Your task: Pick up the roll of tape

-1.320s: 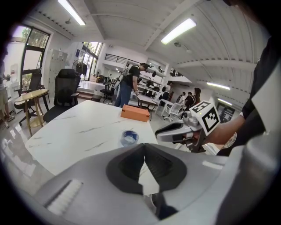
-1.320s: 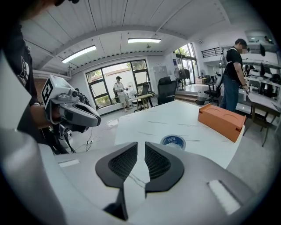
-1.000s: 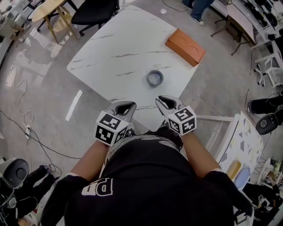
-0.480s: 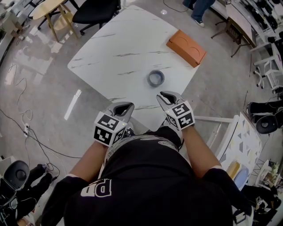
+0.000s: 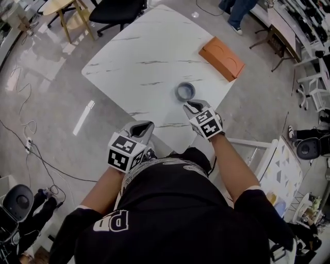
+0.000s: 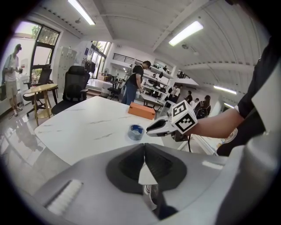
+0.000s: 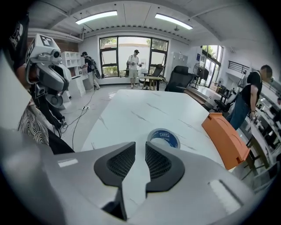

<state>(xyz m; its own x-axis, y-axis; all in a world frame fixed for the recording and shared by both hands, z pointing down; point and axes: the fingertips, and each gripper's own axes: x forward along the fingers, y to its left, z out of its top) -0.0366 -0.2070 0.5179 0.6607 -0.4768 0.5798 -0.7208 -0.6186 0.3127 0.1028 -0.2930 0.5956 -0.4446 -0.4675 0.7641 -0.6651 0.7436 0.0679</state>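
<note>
The roll of tape, grey with a blue core, lies flat on the white marble table near its near edge. My right gripper hovers just short of the roll, its jaws a narrow gap apart with nothing between them. In the right gripper view the tape sits right beyond the jaw tips of the right gripper. My left gripper hangs back at the table's near edge, clear of the roll. The left gripper view shows the left gripper with its tips touching, and the tape ahead.
An orange box lies at the table's right corner, past the tape. A black office chair and a wooden stool stand beyond the far side. People stand at the room's edges. Cables trail on the floor to the left.
My right gripper has moved forward over the table toward the tape and now sits just short of it. The left gripper has stayed near the table's edge.
</note>
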